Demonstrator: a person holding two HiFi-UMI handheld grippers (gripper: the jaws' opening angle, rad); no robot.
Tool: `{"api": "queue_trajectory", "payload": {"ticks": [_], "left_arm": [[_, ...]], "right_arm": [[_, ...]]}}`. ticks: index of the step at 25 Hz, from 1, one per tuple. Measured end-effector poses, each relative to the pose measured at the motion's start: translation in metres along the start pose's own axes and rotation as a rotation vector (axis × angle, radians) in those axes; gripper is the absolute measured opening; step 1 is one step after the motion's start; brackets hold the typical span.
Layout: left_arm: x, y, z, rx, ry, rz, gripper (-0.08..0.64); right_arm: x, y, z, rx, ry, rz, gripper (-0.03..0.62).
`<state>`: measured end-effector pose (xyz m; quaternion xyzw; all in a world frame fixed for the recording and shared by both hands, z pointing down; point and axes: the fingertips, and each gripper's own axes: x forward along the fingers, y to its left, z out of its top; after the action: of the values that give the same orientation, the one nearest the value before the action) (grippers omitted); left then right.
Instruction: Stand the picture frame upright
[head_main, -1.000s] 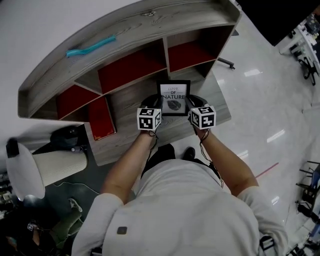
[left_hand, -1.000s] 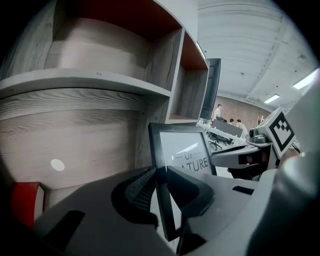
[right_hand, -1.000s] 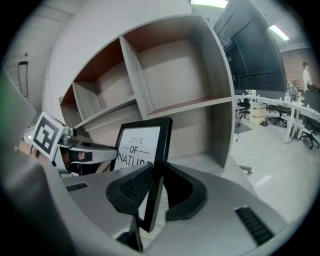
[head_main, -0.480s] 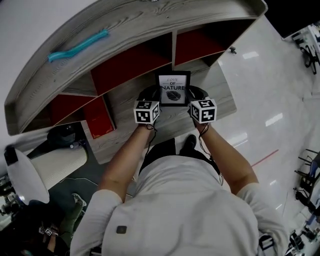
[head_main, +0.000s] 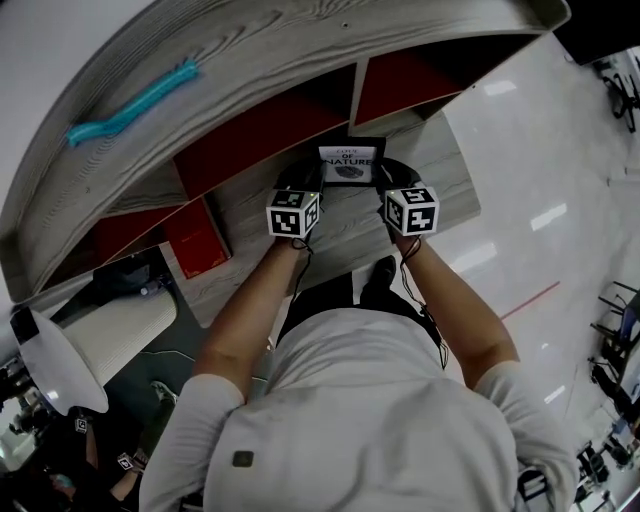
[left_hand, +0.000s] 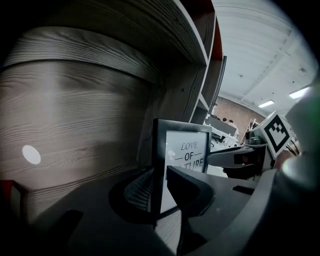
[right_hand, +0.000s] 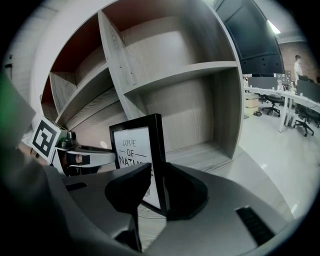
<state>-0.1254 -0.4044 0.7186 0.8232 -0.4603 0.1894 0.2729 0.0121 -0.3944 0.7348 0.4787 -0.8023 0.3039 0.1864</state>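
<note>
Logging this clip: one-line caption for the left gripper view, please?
Left gripper clasps the edge of the upright picture frame, beside wooden shelves.

Wood-grain shelf unit (head_main: 250, 60) with red-backed compartments and a lower ledge (head_main: 440, 190).
On the ledge, a picture frame (head_main: 350, 165) is stood upright, apparently resting on it, and a red panel (head_main: 195, 240) is placed further left; a teal strip (head_main: 130, 105) is laid on top.

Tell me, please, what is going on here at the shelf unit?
A person holds a gripper in each hand, one on each side edge of a black picture frame at the shelf unit's ledge. The frame stands about upright. The left gripper clamps its edge; the right gripper has just been opening its jaws, with the frame's edge between them.
</note>
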Motion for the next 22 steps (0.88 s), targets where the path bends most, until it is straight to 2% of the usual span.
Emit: {"api": "queue_trajectory", "payload": {"ticks": [22], "left_arm": [[0.03,0.019,-0.001,0.015,0.035,-0.02,0.087]], "right_arm": [[0.027,-0.013,0.001,0.021,0.023,0.004,0.1]]}}
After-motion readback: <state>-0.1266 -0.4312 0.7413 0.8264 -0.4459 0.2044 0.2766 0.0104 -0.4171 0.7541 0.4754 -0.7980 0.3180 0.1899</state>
